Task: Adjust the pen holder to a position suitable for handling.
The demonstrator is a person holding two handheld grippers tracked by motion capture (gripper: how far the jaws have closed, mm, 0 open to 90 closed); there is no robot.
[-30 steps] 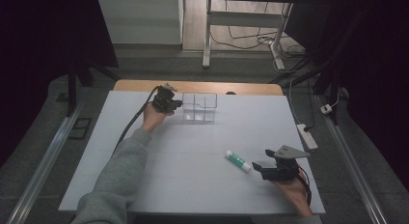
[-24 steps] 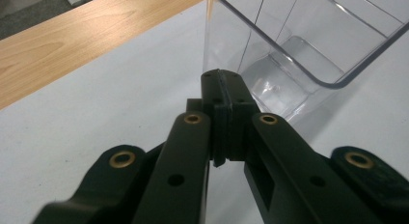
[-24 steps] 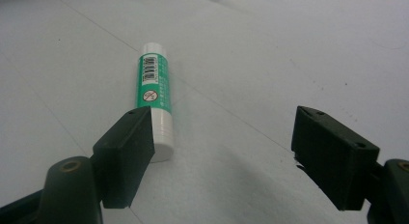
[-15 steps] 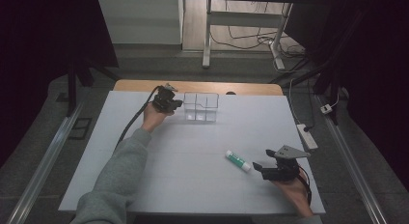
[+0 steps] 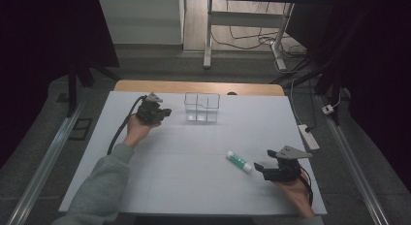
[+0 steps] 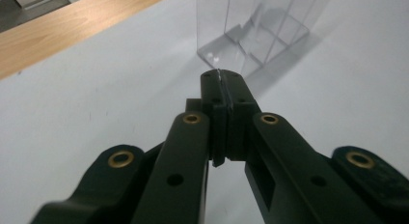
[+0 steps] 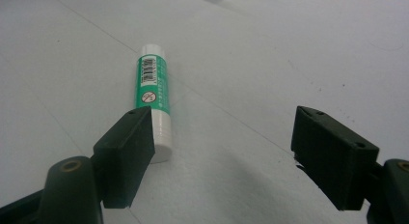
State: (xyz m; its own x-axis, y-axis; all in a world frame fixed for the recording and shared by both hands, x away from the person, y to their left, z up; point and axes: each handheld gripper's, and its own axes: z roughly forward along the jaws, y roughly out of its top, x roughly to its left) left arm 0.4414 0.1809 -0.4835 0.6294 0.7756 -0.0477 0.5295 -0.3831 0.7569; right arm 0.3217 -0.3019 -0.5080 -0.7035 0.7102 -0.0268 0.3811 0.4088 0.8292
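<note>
Now: lining up my right gripper [image 7: 224,151] on the glue stick [image 7: 155,96], pick not yet made.

Right jaws stand wide apart and empty; in the right gripper view the green-and-white glue stick lies flat on the white table [image 5: 184,167], left of frame centre, its near cap just beside my left-hand pad and outside the gap. To do this well I judge I should shift sideways until the tube sits midway between the pads, turn so the pads meet its long sides rather than its ends, lower close to the table, then close slowly, since a round tube may roll. My left gripper [image 6: 220,79] is clenched on nothing, pointing at the clear compartment box [image 6: 255,31] in the upper middle of its frame; whether the tips touch its wall I cannot tell.
</note>
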